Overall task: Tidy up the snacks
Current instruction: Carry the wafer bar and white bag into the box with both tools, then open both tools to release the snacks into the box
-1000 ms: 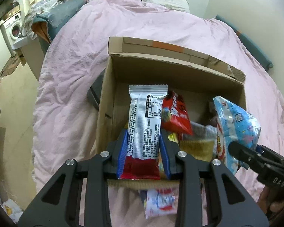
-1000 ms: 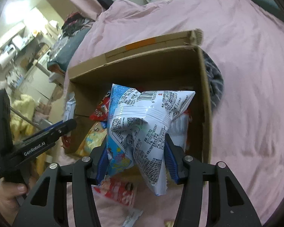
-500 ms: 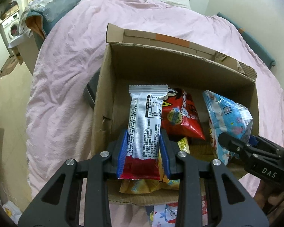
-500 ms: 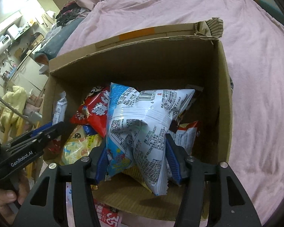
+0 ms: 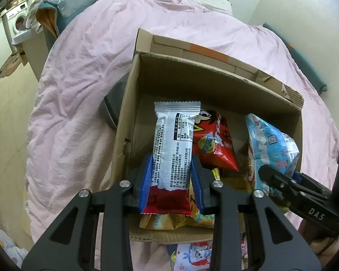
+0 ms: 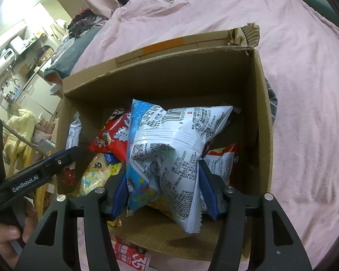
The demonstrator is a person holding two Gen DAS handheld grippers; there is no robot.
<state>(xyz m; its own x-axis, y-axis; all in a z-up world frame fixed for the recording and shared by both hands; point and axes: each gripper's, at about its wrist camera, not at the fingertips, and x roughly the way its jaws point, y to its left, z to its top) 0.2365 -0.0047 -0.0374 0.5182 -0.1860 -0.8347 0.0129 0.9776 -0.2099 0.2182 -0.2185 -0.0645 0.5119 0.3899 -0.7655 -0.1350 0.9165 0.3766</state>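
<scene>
An open cardboard box (image 5: 214,85) (image 6: 263,117) sits on a pink bed. My left gripper (image 5: 171,180) is shut on a white and red snack bar (image 5: 173,149), held over the box's left side. My right gripper (image 6: 162,192) is shut on a blue and white puffed snack bag (image 6: 169,149), held over the box's right half; the bag also shows in the left wrist view (image 5: 269,149). Inside the box lie a red snack bag (image 5: 214,142) (image 6: 115,135) and yellow packets (image 5: 169,221) (image 6: 97,174).
A pink bedspread (image 5: 79,79) (image 6: 305,90) surrounds the box. Loose snack packets lie on the bed in front of the box (image 5: 192,255) (image 6: 133,257). A dark grey object (image 5: 113,103) lies beside the box's left wall. Cluttered furniture and a washing machine (image 5: 18,20) stand at far left.
Both grippers have moved forward and lower over the box with their snacks still held. The box looks larger and closer in both views.
</scene>
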